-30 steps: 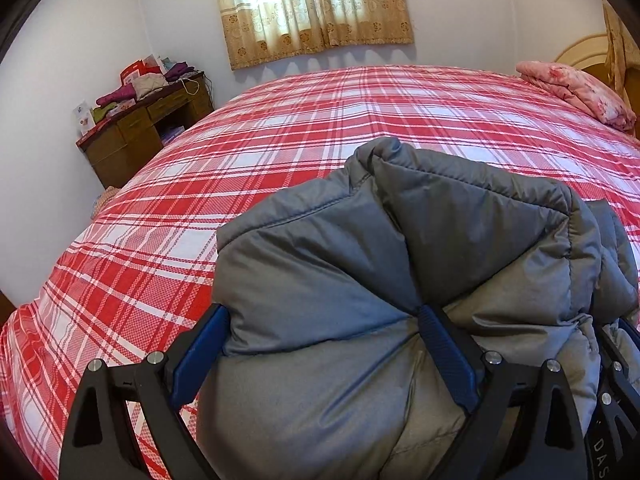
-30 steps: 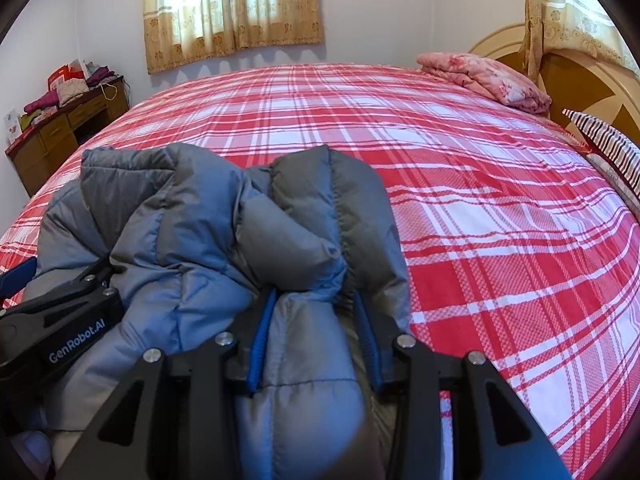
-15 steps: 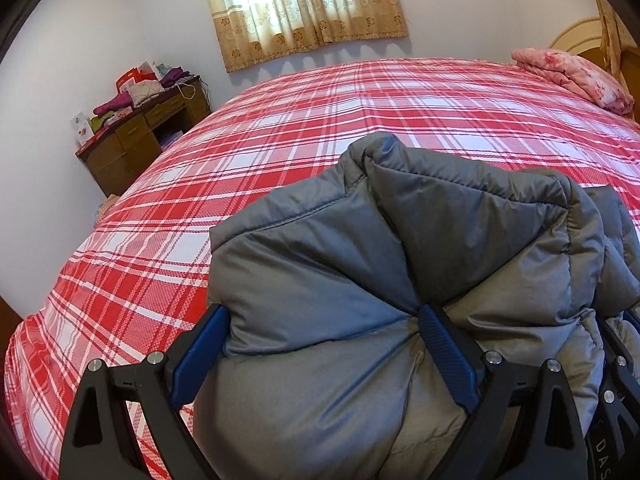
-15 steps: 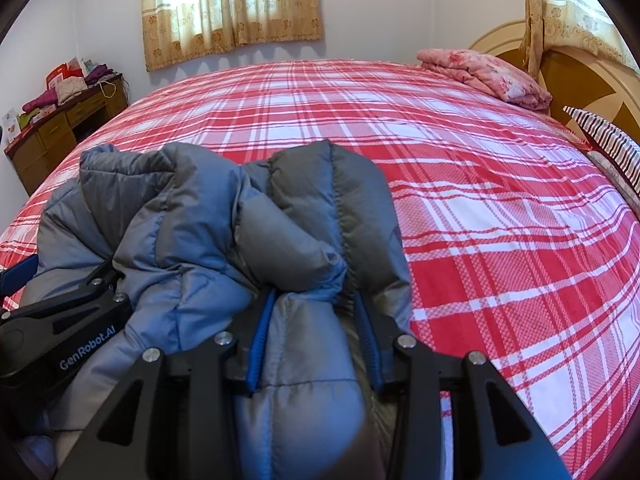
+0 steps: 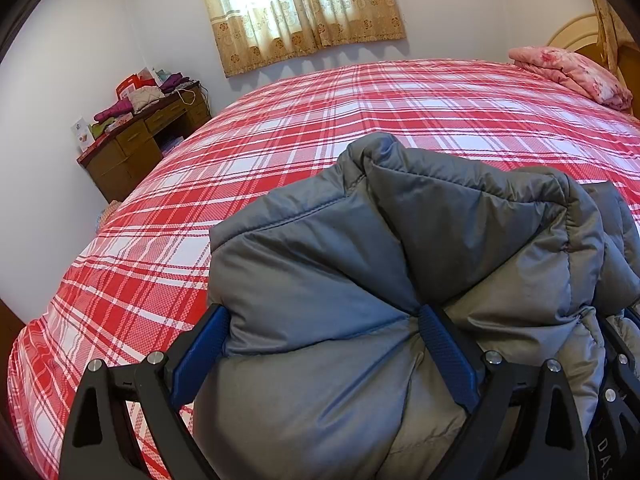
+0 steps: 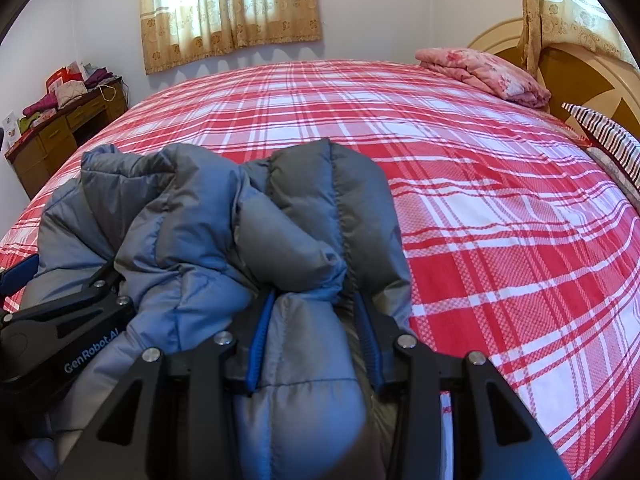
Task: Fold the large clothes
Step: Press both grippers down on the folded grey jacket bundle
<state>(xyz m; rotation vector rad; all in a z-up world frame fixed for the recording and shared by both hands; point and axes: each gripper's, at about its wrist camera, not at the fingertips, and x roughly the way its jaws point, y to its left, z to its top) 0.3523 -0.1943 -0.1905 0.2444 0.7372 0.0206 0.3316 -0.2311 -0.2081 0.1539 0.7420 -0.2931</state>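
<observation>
A grey puffy down jacket [image 5: 400, 264] is bunched up over the near part of a bed with a red and white plaid cover [image 5: 320, 128]. My left gripper [image 5: 324, 336] is shut on a thick fold of the jacket, its blue pads wide apart around the padding. My right gripper [image 6: 312, 312] is shut on another fold of the jacket [image 6: 224, 232], to the right of the left gripper [image 6: 52, 336]. Both hold the jacket bundled above the bed. The rest of the jacket below the grippers is hidden.
A folded pink quilt [image 6: 484, 76] lies at the far right of the bed by the wooden headboard [image 6: 572, 68]. A striped pillow [image 6: 612, 144] is at the right edge. A wooden desk [image 5: 140, 140] piled with clothes stands at the left wall under a curtained window [image 5: 300, 8].
Both grippers have risen and tilted a little with the jacket; the bed and room sit lower in both views. The grip on the jacket is the same.
</observation>
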